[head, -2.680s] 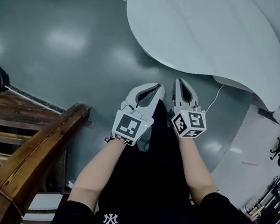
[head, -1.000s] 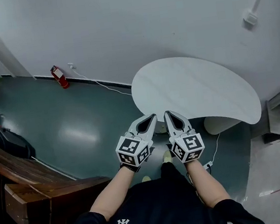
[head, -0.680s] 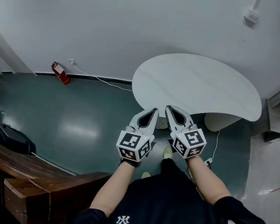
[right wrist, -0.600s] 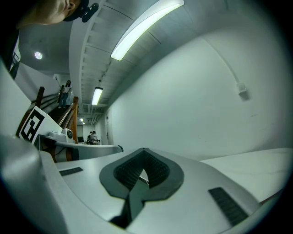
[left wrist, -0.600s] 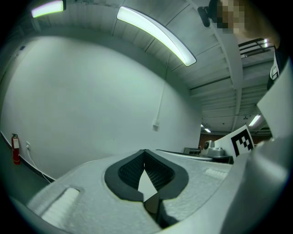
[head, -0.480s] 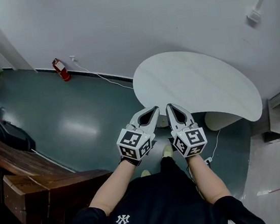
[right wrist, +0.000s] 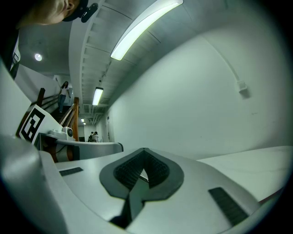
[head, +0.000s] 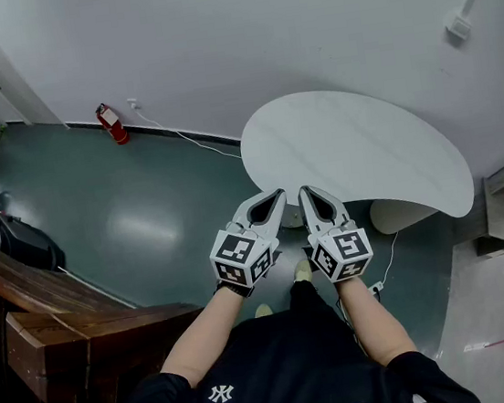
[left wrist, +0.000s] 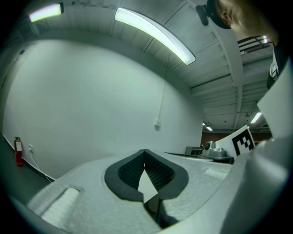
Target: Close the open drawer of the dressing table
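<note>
Two grippers hang side by side in front of us, and no view shows an open drawer, which is our main worry. At the near left stands a dark wooden bench [head: 77,343]; far left, by the wall, is a red fire extinguisher [head: 111,124]. The left gripper [head: 278,195] has its jaws together on nothing, and so does the right gripper [head: 306,192]. Both are just short of the near rim of the white rounded tabletop [head: 356,150].

If that is the dressing table, its drawer lies out of sight, and we cannot tell whether it stands open or pushed home. Reaching blind, we judge, a closed gripper could skid off a drawer front, or push one corner and jam it. A white cable [head: 390,257] near our feet could trip us.

For writing, we read an interlocked NY monogram [head: 220,395] on the black shirt [head: 273,359]; the extinguisher's label is too small to read.
</note>
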Demonstrator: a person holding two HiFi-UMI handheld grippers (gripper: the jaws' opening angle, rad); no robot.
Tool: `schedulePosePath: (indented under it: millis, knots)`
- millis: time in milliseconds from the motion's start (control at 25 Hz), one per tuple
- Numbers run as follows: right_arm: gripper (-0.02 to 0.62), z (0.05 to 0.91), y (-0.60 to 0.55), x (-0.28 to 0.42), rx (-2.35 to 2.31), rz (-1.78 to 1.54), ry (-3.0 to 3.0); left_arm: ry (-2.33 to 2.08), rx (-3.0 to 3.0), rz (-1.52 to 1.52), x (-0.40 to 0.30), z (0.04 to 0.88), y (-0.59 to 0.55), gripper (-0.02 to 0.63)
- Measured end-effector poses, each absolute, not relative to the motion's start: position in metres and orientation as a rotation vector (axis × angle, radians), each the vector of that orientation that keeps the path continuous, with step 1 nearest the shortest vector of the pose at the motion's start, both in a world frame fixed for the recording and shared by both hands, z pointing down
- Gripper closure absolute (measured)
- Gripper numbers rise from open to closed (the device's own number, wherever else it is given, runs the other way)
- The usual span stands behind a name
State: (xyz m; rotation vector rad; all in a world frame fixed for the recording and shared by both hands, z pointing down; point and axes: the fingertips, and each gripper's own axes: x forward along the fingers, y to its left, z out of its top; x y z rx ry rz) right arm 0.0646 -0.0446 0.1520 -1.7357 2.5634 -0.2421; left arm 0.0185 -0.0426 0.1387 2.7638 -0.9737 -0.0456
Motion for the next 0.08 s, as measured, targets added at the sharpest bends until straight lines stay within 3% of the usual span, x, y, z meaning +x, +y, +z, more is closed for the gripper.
schedulePosePath:
  millis: [80]
  knots:
    - [0.581,0.152,-0.0438,0.0649,-1.736,-0.244,2.563,-0.977,2.763,-0.048,0.018,0.1382,-0.0425,0.597]
